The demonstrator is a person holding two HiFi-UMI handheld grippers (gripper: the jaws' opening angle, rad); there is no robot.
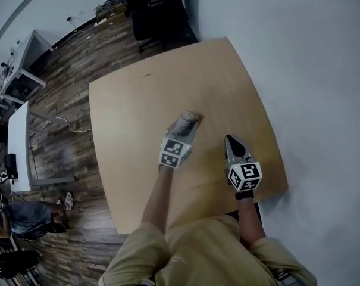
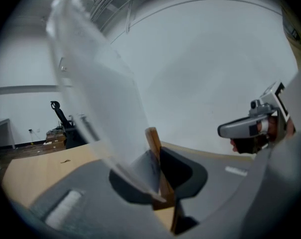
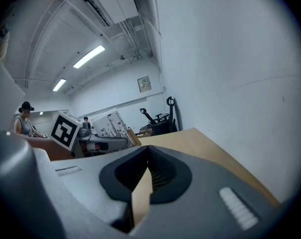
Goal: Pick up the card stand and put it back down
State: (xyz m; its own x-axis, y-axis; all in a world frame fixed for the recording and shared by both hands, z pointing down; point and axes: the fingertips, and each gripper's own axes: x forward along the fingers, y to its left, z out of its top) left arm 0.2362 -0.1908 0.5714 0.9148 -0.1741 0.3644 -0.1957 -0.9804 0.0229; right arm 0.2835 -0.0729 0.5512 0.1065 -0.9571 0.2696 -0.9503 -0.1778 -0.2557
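Pale wooden table (image 1: pixel 138 136), small dark speck (image 1: pixel 146 75), perhaps a scratch

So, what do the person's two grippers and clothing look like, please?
The left gripper and the right gripper both have light grey bodies that taper to a point, with dark ridged pads inside the jaws. Each carries a white cube printed with black square markers. No cables show. The person wears a tan short-sleeved shirt.

Card stand (image 1: pixel 187 121) left of right tool (image 1: pixel 229 139)
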